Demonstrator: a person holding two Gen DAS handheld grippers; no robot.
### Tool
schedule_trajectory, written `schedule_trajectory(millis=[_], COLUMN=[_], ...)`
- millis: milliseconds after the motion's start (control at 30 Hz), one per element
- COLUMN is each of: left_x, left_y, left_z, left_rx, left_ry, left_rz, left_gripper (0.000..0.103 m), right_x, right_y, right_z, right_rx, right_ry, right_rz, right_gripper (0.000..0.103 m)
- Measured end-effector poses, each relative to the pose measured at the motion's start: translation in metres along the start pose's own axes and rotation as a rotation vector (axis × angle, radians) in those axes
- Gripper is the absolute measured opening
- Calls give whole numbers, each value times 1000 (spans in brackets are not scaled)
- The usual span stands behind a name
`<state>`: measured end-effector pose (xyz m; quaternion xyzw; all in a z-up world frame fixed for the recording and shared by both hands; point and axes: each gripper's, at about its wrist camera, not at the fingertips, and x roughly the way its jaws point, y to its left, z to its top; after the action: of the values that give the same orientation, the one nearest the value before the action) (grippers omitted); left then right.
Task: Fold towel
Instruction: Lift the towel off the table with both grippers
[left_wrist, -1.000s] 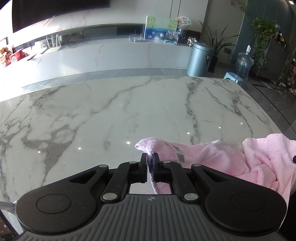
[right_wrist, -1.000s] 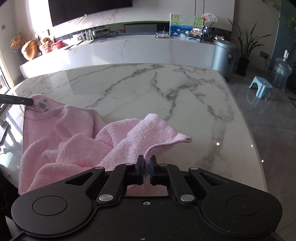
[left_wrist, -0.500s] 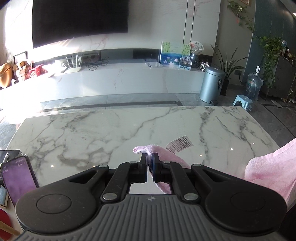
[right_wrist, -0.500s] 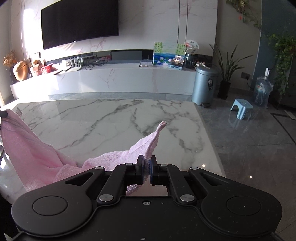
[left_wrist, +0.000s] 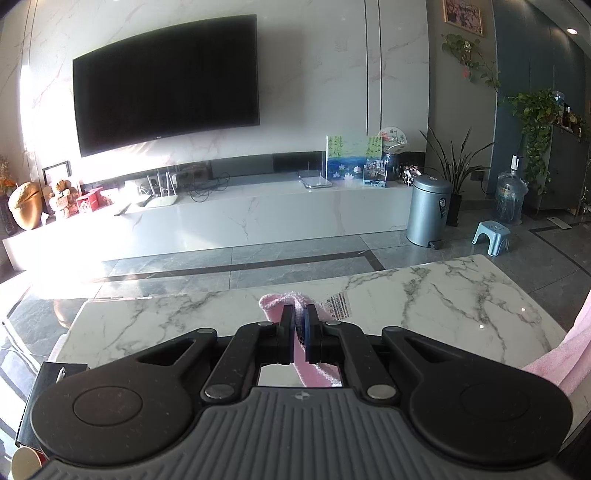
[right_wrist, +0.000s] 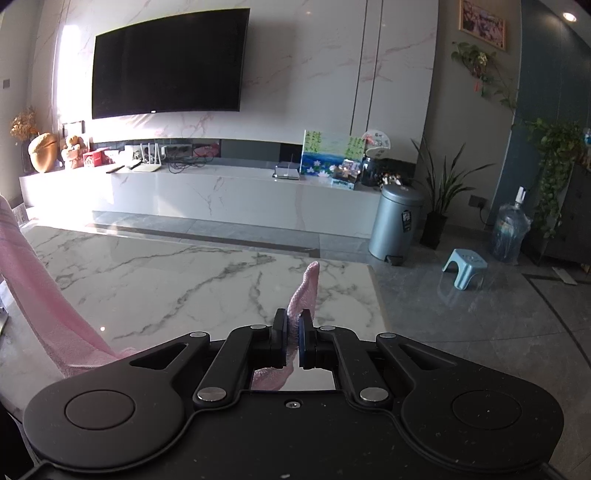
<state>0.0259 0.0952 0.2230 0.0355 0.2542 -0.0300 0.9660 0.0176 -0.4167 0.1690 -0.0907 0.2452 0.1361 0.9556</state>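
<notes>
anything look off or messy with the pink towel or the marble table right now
Nothing stands out. The pink terry towel is pinched at one corner by the left gripper and at another by the right gripper, sagging between them over the white marble table. Its printed label still hangs by the left corner.

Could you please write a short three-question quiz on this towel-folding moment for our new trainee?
1. True or false: the left gripper is shut on a corner of the pink towel.
2. What sticks up from between the right gripper's fingers? A) a towel corner B) a cable C) a paper sheet
3. Fill in: the white tag with a barcode shows beside the ____ gripper, above the marble table.

Key
1. True; both pads pinch the cloth.
2. A; the towel pokes up past the shut fingertips, and the rest sags toward the other gripper.
3. Left.
</notes>
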Motion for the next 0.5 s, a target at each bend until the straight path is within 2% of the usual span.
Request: schedule_trajectory(millis=[267, 500], left_x=[-9, 13], left_y=[-3, -6], left_z=[20, 32], left_rx=[34, 54], left_ry=[-49, -21], left_rz=[49, 68], left_gripper=[4, 4], right_x=[-10, 14], right_y=[-8, -17], right_z=[30, 56], right_rx=[-11, -33], right_ry=[-51, -52], right_rz=[-65, -97], right_gripper=[4, 4])
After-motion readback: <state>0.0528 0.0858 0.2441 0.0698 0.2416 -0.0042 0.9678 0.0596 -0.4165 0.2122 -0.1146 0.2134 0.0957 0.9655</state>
